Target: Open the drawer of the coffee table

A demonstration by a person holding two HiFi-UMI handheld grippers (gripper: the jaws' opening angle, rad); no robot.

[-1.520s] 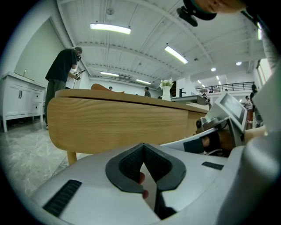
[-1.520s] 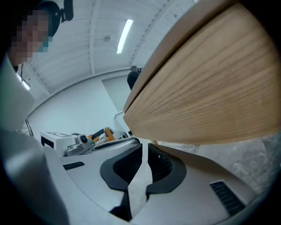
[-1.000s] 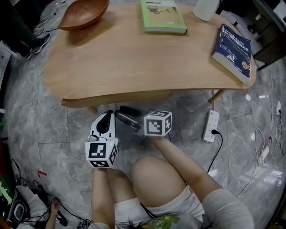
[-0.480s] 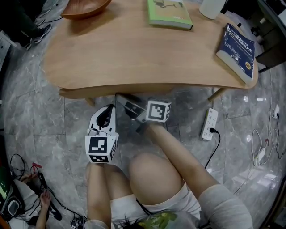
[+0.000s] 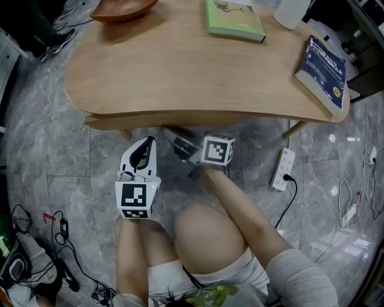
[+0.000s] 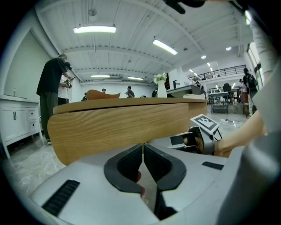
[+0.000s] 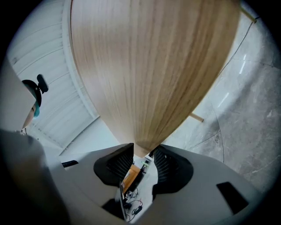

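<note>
The wooden coffee table (image 5: 180,72) fills the top of the head view, and its drawer front (image 5: 138,122) shows as a band under the near edge. My right gripper (image 5: 169,133) reaches under that edge. Its jaws have just been opening and stand open, with a wooden edge (image 7: 142,147) lying between the pads, which do not clearly press on it. My left gripper (image 5: 146,144) hangs just below the drawer front (image 6: 123,127), a little left of the right one, shut (image 6: 143,151) with nothing in it. The right gripper (image 6: 193,138) shows beside it.
On the table are a wooden bowl (image 5: 123,7), a green book (image 5: 234,18), a blue book (image 5: 327,60) and a white container (image 5: 292,11). A power strip (image 5: 282,169) and cables (image 5: 354,198) lie on the floor to the right. My knees (image 5: 207,234) sit below the grippers.
The head view has drifted so the table sits slightly higher in frame. Both grippers stay nearly where they were, at the table's near edge.
</note>
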